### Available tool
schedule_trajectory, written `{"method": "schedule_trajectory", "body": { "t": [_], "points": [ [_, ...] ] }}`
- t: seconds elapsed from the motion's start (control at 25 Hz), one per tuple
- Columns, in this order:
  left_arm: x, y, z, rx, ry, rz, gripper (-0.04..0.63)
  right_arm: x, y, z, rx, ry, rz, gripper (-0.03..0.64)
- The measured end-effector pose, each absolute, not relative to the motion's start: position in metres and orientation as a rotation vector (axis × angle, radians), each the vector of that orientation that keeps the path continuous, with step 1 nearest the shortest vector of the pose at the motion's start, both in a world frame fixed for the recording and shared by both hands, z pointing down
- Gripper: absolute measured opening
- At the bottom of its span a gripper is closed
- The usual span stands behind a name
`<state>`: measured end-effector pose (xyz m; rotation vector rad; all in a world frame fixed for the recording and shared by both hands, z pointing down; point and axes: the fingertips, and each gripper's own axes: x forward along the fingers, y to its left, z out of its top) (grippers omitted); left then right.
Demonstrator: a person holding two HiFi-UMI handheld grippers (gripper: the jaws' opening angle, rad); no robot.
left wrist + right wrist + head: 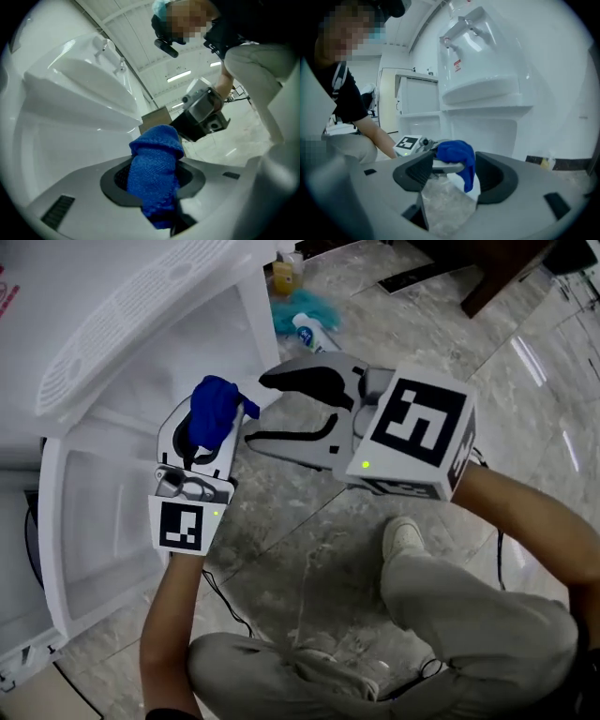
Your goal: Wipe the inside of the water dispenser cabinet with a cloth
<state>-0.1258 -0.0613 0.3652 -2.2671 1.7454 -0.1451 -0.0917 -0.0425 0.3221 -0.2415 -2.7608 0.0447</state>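
Blue, nubby microfibre, the cloth (157, 154) is bunched into a thick upright wad. The left hand-held gripper (153, 183) is clenched on its lower part, while the rounded top folds over above the jaws. One loose corner hangs down off the jaw tip.

The right hand-held gripper (262, 412) faces it from the side away from the water dispenser (487, 61). It is released, with its dark pads standing well apart on either side of the cloth's hanging end and pressing on nothing.

Both hand-held grippers and the cloth hover just in front of the white water dispenser, outside its open lower cabinet (483, 131). The cloth is not touching any cabinet wall.

On the marble floor (309, 559) beside the dispenser stands a spray bottle (314, 332), next to a small yellow bottle (284, 277).
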Motion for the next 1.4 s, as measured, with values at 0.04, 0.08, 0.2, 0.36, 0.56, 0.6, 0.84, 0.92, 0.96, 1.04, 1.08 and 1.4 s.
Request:
{"method": "schedule_trajectory", "body": {
  "t": [0.04, 0.08, 0.2, 0.36, 0.56, 0.6, 0.84, 0.92, 0.96, 1.04, 1.08, 1.4],
  "points": [
    [-0.125, -0.054, 0.368, -2.271, 1.729, -0.190, 0.133, -0.100, -0.038, 0.321, -0.245, -2.760, -0.002, 0.261],
    [-0.125, -0.048, 0.370, -2.269, 1.719, -0.232, 0.133, -0.107, -0.031, 0.323, -0.276, -2.747, -0.042, 0.262],
    [-0.129, -0.035, 0.371, -2.230, 1.695, -0.338, 0.133, -0.131, -0.006, 0.334, -0.398, -2.717, -0.101, 0.265],
    [-0.146, -0.028, 0.370, -2.145, 1.688, -0.480, 0.133, -0.163, 0.014, 0.351, -0.432, -2.703, -0.085, 0.282],
    [-0.158, -0.017, 0.375, -2.084, 1.737, -0.572, 0.133, -0.182, 0.014, 0.368, -0.394, -2.655, 0.000, 0.287],
    [-0.161, -0.014, 0.376, -2.080, 1.751, -0.586, 0.133, -0.185, 0.016, 0.369, -0.413, -2.655, 0.039, 0.285],
    [-0.178, 0.007, 0.388, -2.022, 1.808, -0.666, 0.141, -0.203, 0.031, 0.371, -0.459, -2.623, 0.198, 0.189],
    [-0.182, 0.013, 0.389, -2.010, 1.800, -0.694, 0.155, -0.206, 0.036, 0.371, -0.475, -2.614, 0.207, 0.153],
    [-0.183, 0.015, 0.389, -2.013, 1.798, -0.698, 0.161, -0.207, 0.038, 0.372, -0.487, -2.609, 0.207, 0.136],
    [-0.183, 0.018, 0.390, -2.029, 1.793, -0.690, 0.172, -0.208, 0.042, 0.372, -0.506, -2.602, 0.183, 0.118],
    [-0.183, 0.019, 0.391, -2.040, 1.785, -0.680, 0.176, -0.208, 0.043, 0.373, -0.512, -2.601, 0.166, 0.114],
    [-0.194, 0.031, 0.376, -2.044, 1.782, -0.664, 0.215, -0.208, 0.016, 0.366, -0.427, -2.671, 0.091, 0.103]
  ]
}}
